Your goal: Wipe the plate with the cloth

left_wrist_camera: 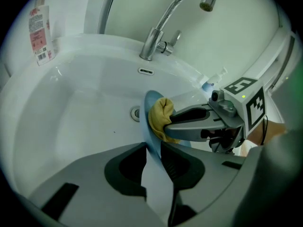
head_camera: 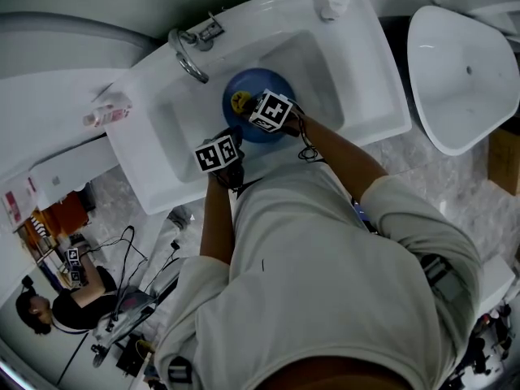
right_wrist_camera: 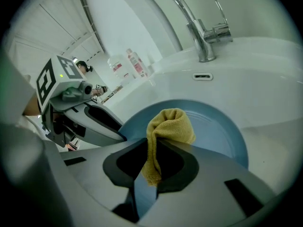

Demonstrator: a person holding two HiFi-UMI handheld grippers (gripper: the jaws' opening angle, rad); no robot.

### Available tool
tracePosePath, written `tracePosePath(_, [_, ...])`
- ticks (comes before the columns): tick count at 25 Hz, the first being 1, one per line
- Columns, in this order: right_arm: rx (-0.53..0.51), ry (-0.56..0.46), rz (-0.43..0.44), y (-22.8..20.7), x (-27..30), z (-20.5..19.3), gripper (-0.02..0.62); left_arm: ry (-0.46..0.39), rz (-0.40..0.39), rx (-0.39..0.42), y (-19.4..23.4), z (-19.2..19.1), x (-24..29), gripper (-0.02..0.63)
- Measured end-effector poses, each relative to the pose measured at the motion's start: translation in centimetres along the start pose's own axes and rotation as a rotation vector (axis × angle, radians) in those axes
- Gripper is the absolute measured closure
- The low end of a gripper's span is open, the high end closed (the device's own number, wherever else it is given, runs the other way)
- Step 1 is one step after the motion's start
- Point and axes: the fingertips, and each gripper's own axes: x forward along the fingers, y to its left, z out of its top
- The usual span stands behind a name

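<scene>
A blue plate (head_camera: 244,120) is held on edge over the white sink basin (head_camera: 166,128). My left gripper (left_wrist_camera: 152,151) is shut on the plate's (left_wrist_camera: 150,126) near rim, which runs edge-on between its jaws. My right gripper (right_wrist_camera: 149,161) is shut on a bunched yellow cloth (right_wrist_camera: 166,129), and the cloth presses against the plate's (right_wrist_camera: 213,131) face. In the left gripper view the cloth (left_wrist_camera: 161,118) sits on the plate's right side with the right gripper (left_wrist_camera: 170,125) behind it. In the head view the cloth (head_camera: 240,101) shows as a yellow spot on the plate.
A chrome tap (head_camera: 188,58) stands at the sink's back edge, its spout (left_wrist_camera: 180,13) arching over the basin and drain (left_wrist_camera: 136,113). Bottles (right_wrist_camera: 128,65) stand on the counter to the left. A white tub (head_camera: 463,71) lies to the right. A seated person (head_camera: 49,311) is at lower left.
</scene>
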Motion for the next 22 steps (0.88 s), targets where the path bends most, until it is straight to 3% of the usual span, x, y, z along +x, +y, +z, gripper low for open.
tracePosePath(12, [-0.089, 0.127, 0.099, 1.7, -0.2, -5.1, 0.543, 0.002, 0.001, -0.014, 0.4, -0.4, 0.3, 0.499])
tracePosePath(18, [-0.050, 0.179, 0.013, -1.1, -1.9, -7.6, 0.543, 0.003, 0.004, -0.010, 0.4, -0.6, 0.4, 0.499])
tracePosePath(22, [0.033, 0.199, -0.066, -3.7, -2.8, -9.1, 0.543, 0.006, 0.005, -0.006, 0.4, -0.6, 0.4, 0.499])
